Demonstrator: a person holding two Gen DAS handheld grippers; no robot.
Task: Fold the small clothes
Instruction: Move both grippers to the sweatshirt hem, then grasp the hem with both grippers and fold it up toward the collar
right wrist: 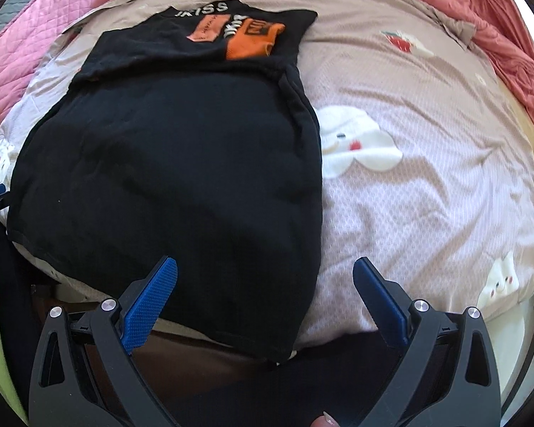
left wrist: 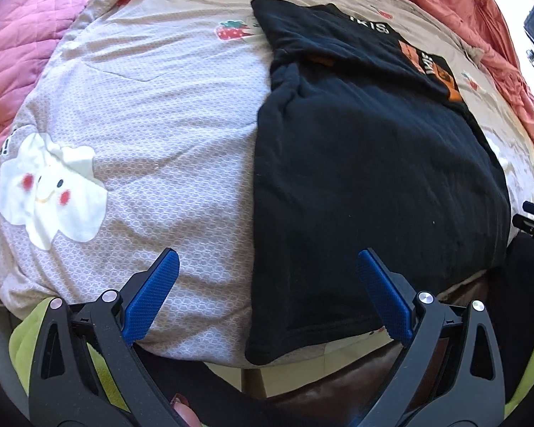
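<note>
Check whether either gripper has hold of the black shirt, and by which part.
Nothing is held. The left gripper and right gripper both stand open above the near hem of the black shirt, which lies flat on the bedspread.

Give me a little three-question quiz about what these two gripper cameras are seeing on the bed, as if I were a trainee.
1. True or false: the left gripper is clamped on the black shirt.
2. Multiple choice: what colour is the big patch on the far part of the shirt? A) green B) orange C) yellow
3. Fill in: the shirt lies on a bedsheet printed with white smiling ____ and red strawberries.

Key:
1. False. Both the left gripper and the right gripper hang open over the shirt's near edge, holding nothing.
2. B
3. clouds
</note>
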